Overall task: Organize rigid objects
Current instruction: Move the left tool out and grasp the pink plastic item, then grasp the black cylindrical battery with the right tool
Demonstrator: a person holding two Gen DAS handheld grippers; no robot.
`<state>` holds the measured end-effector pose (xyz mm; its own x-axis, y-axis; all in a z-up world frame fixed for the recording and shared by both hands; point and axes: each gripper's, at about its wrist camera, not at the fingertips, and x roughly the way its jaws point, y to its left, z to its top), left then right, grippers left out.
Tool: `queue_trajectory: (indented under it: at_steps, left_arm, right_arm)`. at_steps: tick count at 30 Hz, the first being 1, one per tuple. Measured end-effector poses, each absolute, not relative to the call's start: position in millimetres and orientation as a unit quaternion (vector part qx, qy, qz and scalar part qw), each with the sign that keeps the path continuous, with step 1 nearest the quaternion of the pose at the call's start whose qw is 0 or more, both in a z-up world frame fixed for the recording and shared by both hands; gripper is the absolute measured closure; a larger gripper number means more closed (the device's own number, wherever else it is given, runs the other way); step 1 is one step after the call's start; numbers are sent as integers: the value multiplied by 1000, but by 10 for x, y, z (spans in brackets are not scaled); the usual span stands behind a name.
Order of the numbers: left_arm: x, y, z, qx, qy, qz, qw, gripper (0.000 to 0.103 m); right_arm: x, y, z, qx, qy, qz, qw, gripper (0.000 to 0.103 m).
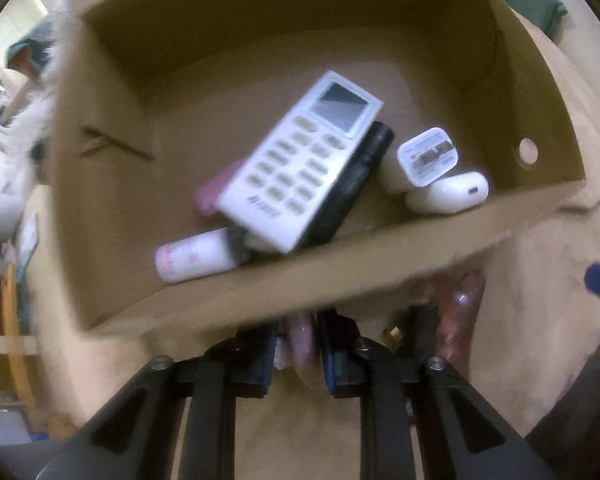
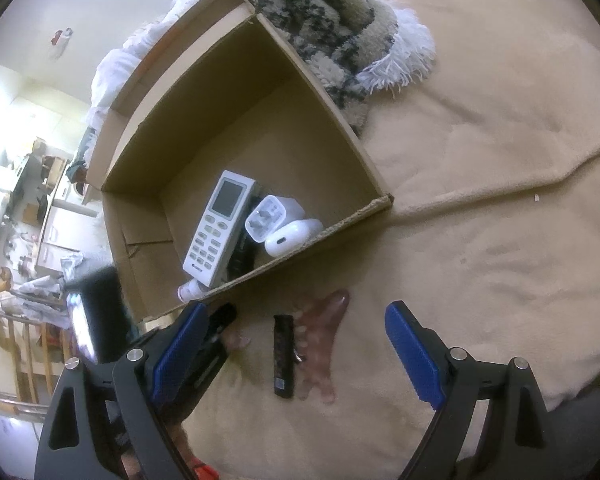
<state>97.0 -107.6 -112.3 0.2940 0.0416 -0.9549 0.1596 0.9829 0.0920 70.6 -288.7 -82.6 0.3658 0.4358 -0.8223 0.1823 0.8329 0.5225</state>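
An open cardboard box [image 1: 420, 240] [image 2: 340, 128] lies on a beige blanket. Inside are a white remote [image 1: 300, 160] [image 2: 220, 224], a black remote under it [image 1: 356, 184], a white plug charger [image 1: 428, 156] [image 2: 266, 216], a white earbud case [image 1: 448, 194] [image 2: 292, 236] and a small white bottle [image 1: 192, 258] [image 2: 190, 290]. My left gripper [image 1: 298, 350] is shut on a pinkish translucent object [image 1: 302, 344] in front of the box. My right gripper [image 2: 296, 344] is open above a small black device [image 2: 283, 354] and a brownish translucent comb-like piece [image 2: 320, 340].
A patterned shaggy rug with white fringe [image 2: 340, 24] lies behind the box. A brownish translucent piece [image 1: 458, 320] lies right of my left gripper. A cluttered room with wooden chairs [image 2: 16, 344] shows at the left.
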Motion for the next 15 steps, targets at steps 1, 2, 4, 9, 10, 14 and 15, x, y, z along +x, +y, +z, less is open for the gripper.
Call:
queue_trajectory:
  at_steps: [1, 2, 4, 9, 10, 14, 15]
  left_arm:
    - [923, -1026, -1079, 82, 593, -37, 800, 86]
    - [874, -976, -1032, 80, 593, -36, 800, 86]
    - [781, -873, -938, 75, 590, -33, 803, 86]
    - [578, -677, -630, 55, 578, -21, 814, 86]
    - [552, -635, -554, 51, 573, -15, 818, 86]
    - [372, -380, -471, 28, 559, 3, 828, 86]
    - [348, -331, -452, 26, 555, 6, 832, 86]
  right_arm:
    - [710, -2878, -823, 276, 557, 82, 779, 7]
    - [715, -2876, -822, 275, 558, 83, 779, 7]
    - [712, -2860, -823, 274, 559, 84, 778, 7]
    - [730, -2809, -827, 264, 562, 82, 780, 7]
    - [732, -2796, -835, 262, 564, 82, 779, 7]
    - [738, -2732, -880, 255, 572, 81, 775, 7]
    - [739, -2708, -894, 253, 575, 81, 774, 7]
